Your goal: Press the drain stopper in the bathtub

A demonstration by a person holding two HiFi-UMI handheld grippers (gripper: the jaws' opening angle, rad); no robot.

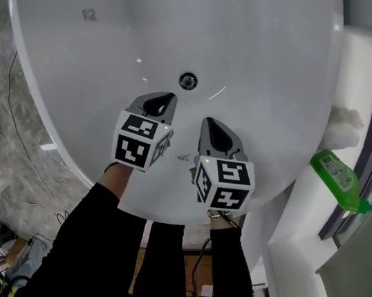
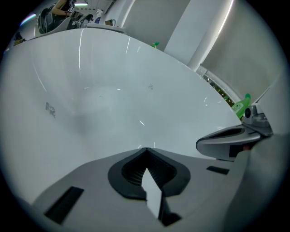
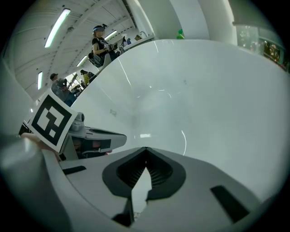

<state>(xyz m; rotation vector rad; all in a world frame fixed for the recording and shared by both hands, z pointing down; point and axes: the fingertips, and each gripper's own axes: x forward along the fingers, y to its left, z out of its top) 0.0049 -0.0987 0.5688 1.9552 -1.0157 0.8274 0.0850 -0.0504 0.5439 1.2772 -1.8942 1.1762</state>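
The round chrome drain stopper (image 1: 188, 80) sits in the floor of the white bathtub (image 1: 81, 58). My left gripper (image 1: 171, 97) hovers just below and left of it, jaws shut with nothing between them. My right gripper (image 1: 207, 120) hangs a little lower and to the right, also shut and empty. In the left gripper view the closed tips (image 2: 146, 149) point at bare tub wall, with the right gripper (image 2: 231, 138) off to the side. The right gripper view shows its shut tips (image 3: 146, 148) and the left gripper (image 3: 93, 136). Neither gripper view shows the stopper.
A green bottle (image 1: 338, 179) lies on the white ledge right of the tub, with a white cloth (image 1: 343, 127) above it. The same bottle (image 2: 241, 108) shows in the left gripper view. Thin cables (image 1: 18, 125) trail over the marble floor at left. People stand far behind (image 3: 100, 43).
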